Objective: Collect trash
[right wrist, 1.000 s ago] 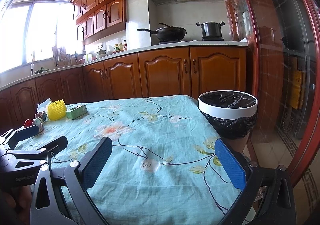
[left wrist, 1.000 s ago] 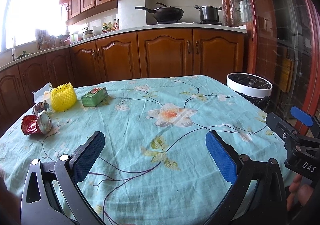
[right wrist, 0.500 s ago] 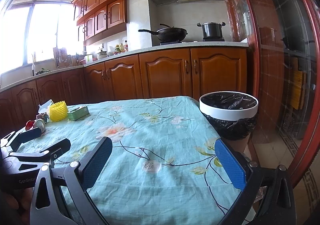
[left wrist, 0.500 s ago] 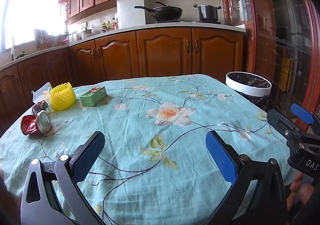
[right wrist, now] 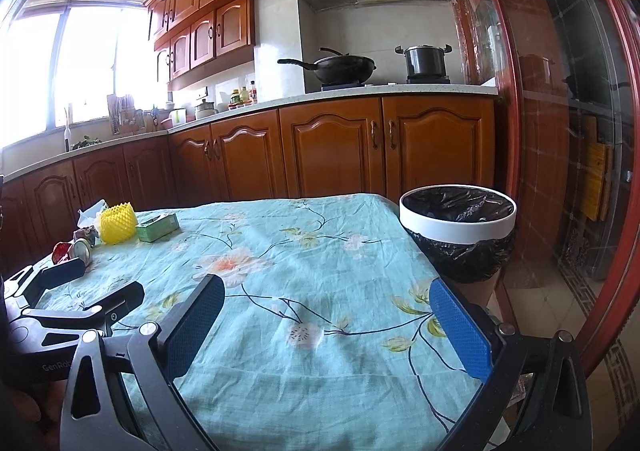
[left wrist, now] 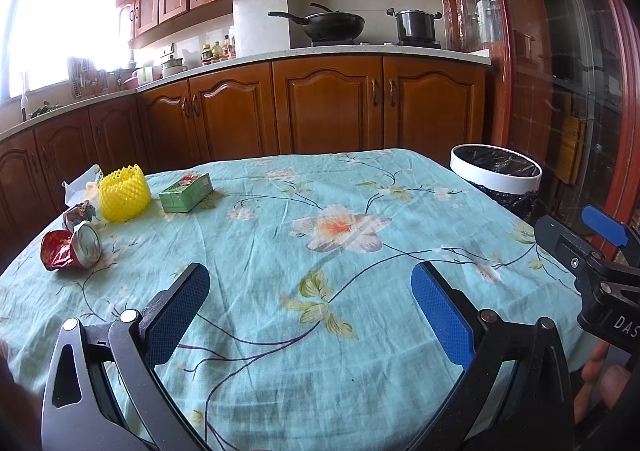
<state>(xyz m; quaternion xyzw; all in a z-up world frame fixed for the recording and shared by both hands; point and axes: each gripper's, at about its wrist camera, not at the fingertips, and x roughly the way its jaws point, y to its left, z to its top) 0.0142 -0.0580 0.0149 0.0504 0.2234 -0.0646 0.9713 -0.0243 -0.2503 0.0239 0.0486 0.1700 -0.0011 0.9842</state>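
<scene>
Nearest, the left gripper (left wrist: 310,293) is hovering low over the near part of the floral tablecloth (left wrist: 320,251), its blue-padded jaws spread wide and gripping nothing. The right gripper (right wrist: 328,305) is hanging likewise over the cloth's near right side, wide apart and empty.

Farther off at the left edge, a crushed red can (left wrist: 72,249) is lying on its side, dented and crumpled, its long axis running left to right and its silver end facing right. Just behind it a crumpled wrapper (left wrist: 78,211) is sitting, then a yellow foam net sleeve (left wrist: 124,191) standing upright with white tissue (left wrist: 78,183) behind it. A green carton (left wrist: 186,193) is lying flat just right of the sleeve, long axis angled toward the far right.

Beyond the table's far right corner, a white-rimmed bin (right wrist: 458,227) lined with a black bag is standing on the floor.
</scene>
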